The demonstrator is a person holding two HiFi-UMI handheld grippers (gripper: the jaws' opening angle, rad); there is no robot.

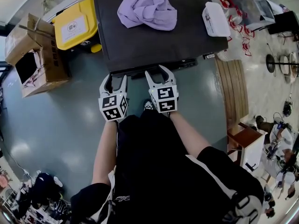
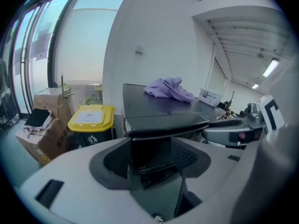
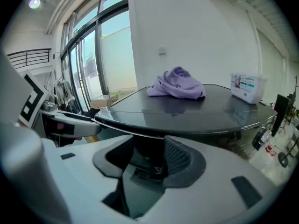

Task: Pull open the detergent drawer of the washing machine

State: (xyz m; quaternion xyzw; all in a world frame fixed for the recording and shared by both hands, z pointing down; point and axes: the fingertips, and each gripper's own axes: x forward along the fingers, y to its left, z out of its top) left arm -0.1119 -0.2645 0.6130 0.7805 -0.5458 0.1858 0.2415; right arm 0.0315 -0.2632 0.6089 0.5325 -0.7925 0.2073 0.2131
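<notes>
The black washing machine (image 1: 140,45) carries a purple cloth (image 1: 147,6) and a white box (image 1: 216,18) whose teal label is unreadable, like the white label on the yellow bin lid (image 1: 74,24) beside it. At its front edge, under the lip, the left tool (image 1: 116,78) pinches the dark detergent drawer (image 2: 150,148) front; the right tool (image 1: 157,73) alongside stands partly spread around that front.
</notes>
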